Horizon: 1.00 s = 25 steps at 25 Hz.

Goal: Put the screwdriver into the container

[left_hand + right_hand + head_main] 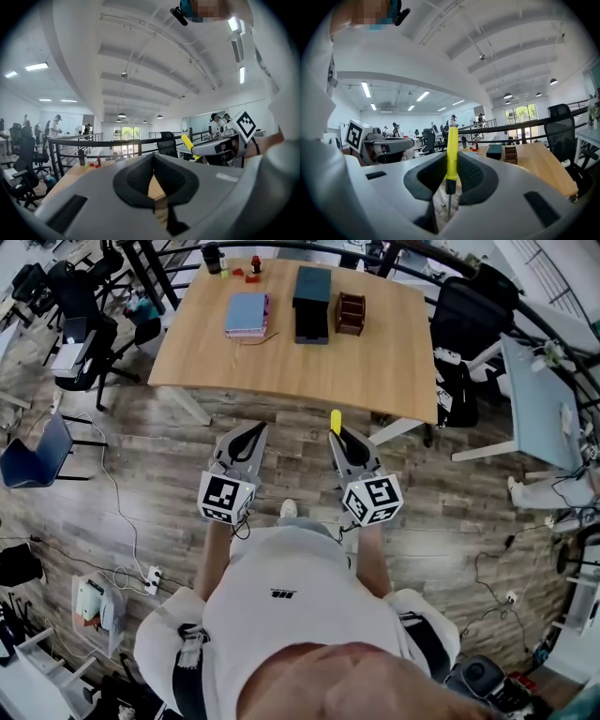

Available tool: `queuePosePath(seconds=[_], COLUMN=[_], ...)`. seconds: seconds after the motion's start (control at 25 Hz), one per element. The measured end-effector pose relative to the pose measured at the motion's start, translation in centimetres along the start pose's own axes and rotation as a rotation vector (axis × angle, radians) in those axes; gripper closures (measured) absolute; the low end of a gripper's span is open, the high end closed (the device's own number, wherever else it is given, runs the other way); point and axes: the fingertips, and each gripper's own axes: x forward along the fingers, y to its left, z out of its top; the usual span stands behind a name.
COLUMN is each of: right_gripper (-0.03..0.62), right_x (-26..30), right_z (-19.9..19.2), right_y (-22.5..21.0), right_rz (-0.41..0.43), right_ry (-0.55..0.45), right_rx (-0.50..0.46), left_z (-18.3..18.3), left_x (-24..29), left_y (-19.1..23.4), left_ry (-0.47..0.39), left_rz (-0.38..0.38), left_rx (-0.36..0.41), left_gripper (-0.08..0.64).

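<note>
My right gripper is shut on a yellow-handled screwdriver, held over the wooden floor just short of the table's near edge. In the right gripper view the screwdriver stands upright between the pads, yellow handle up and metal shaft down. A brown wooden container with open compartments sits far back on the wooden table, beside a black drawer box. The container shows ahead of the right gripper. My left gripper hangs level with the right one, its jaws shut and empty.
A pink and blue book lies left of the black box. A dark bottle and small red items stand at the far edge. Office chairs flank the table; a black railing runs behind it. A power strip and cables lie on the floor.
</note>
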Motion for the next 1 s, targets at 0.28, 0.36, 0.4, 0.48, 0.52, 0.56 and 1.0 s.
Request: queuePosePath(seconds=[0.28,0.36,0.4,0.48,0.52,0.56,1.0], right_gripper=[0.534,0.534,0.534,0.534,0.534,0.534,0.534], right_x=[2.1,2.6,2.9,3.4,3.7,4.0,7.6], right_z=[0.8,0.9,1.0,1.1,1.2,1.2,2.3], right_y=[-2.7,-3.4,-3.6,-3.9,-4.1,-4.3,-6.9], right_rz=[0.019,0.022,0.023,0.028,0.029,0.030,0.021], right_ry=[-0.014,-0.017,-0.016,-0.015,-0.016,-0.017,-0.028], right_rx=[0.000,0.004,0.004,0.001,0.000,-0.001,-0.013], left_z=[0.0,0.1,0.1,0.4,0.4,0.5,0.3], left_x=[2.9,3.7,4.0,4.5,4.8,5.2,9.1], left_y=[0.8,1.1,1.3,1.6,1.7,1.9,4.8], left_ry=[0.013,0.016,0.017,0.011,0.007,0.005,-0.001], left_rz=[0.023,0.026,0.028,0.027,0.026,0.026,0.025], left_rx=[0.008,0.012,0.011,0.012,0.012,0.014,0.013], left_gripper=[0.551,0.551,0.551,0.551,0.551,0.551,0.551])
